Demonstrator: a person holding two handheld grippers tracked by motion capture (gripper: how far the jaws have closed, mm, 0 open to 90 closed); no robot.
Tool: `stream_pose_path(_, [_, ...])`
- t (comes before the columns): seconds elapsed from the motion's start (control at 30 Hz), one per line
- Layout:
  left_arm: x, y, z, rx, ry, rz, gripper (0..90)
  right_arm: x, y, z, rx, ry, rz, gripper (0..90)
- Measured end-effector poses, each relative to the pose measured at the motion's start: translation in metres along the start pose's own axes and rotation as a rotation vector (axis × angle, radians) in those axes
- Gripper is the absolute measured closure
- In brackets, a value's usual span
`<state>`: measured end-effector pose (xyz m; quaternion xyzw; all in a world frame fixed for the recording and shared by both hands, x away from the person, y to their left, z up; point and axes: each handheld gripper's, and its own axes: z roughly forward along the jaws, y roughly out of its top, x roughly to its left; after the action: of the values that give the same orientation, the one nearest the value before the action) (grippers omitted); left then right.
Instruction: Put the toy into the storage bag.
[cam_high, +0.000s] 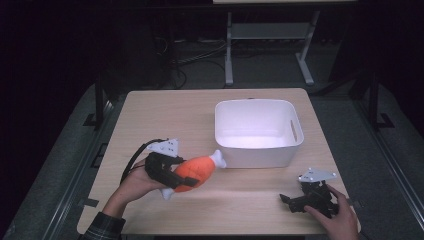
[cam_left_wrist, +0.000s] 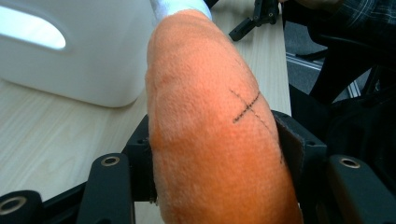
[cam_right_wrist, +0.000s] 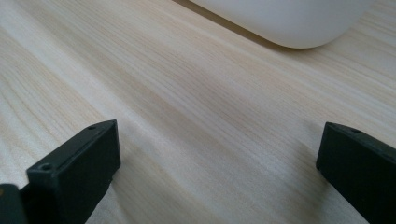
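High view shows the left gripper clamped around the orange plush drumstick at lower left centre, lifted beside the white bin, likely to drop it in. At lower right, the right gripper rests on the table, jaws apart and empty, keeping clear.

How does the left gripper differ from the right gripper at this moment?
The left gripper is shut on the orange plush drumstick; the right gripper is open with nothing between its jaws. The left gripper holds the toy near the white bin, while the right gripper sits low at the near edge of the table. Both are black and each is held in one hand.
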<state>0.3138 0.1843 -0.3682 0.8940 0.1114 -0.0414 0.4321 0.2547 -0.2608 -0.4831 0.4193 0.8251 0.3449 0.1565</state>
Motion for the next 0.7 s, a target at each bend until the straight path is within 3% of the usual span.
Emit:
stream_pose_path(0.3, [0.004, 0.014, -0.006, -0.014, -0.02, 0.012, 41.2, 0.0, 0.0, 0.0, 0.0, 0.0, 0.0, 0.0])
stream_pose_path(0.7, [0.006, 0.039, -0.007, 0.003, -0.022, 0.059, 41.1, 0.0, 0.0, 0.0, -0.001, -0.001, 0.0, 0.0])
